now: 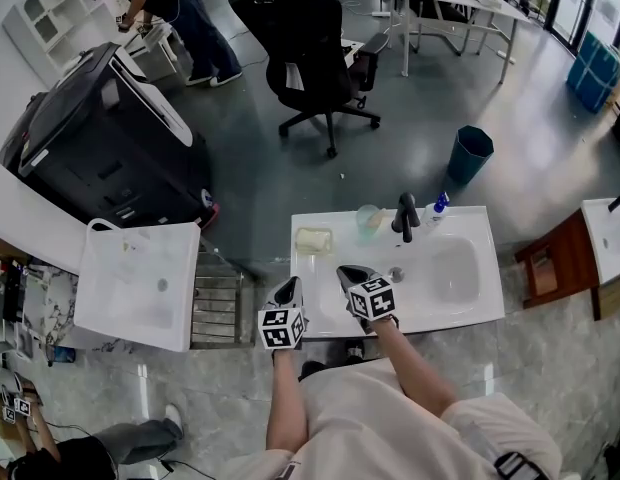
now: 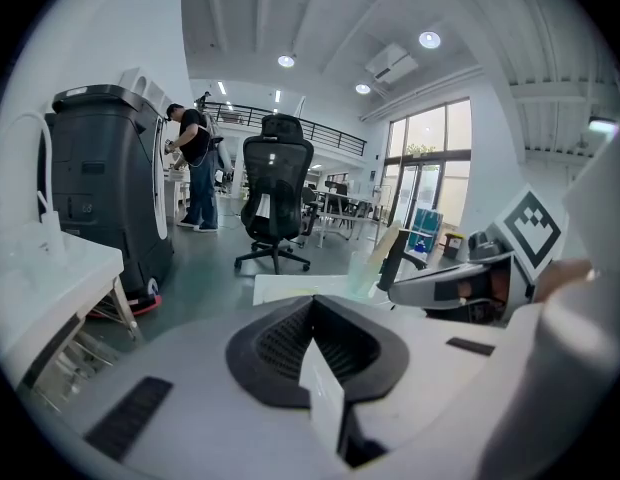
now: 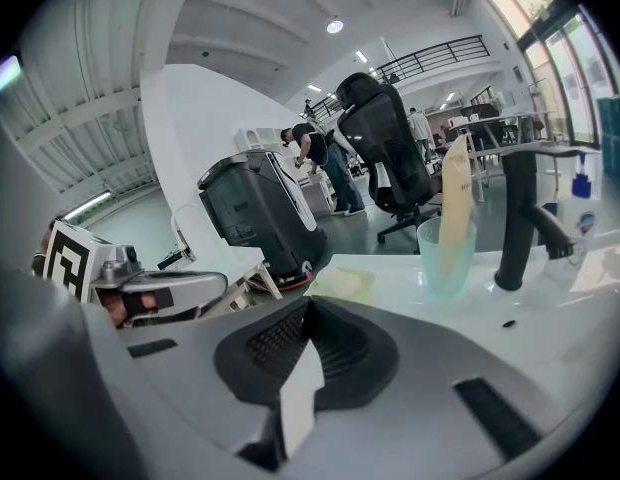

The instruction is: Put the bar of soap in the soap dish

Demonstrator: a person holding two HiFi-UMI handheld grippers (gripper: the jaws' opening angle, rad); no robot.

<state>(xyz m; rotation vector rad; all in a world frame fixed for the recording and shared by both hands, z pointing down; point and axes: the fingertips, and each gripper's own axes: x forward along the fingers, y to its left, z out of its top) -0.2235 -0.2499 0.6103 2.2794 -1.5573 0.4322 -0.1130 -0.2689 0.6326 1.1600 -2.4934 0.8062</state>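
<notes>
Office floor surrounds the white basin tabletop (image 1: 460,313); left tool (image 1: 293,287) and right tool (image 1: 348,274) are both closed, empty. Arriving shut, either could knock the yellowish bar of soap (image 1: 313,240) sliding.

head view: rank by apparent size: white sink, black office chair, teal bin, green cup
1. White rectangular ceramic sink
2. Black high-backed office chair, which stands farther from the camera, so its true size is unsure
3. Dark teal round waste bin
4. Translucent green plastic cup
</notes>
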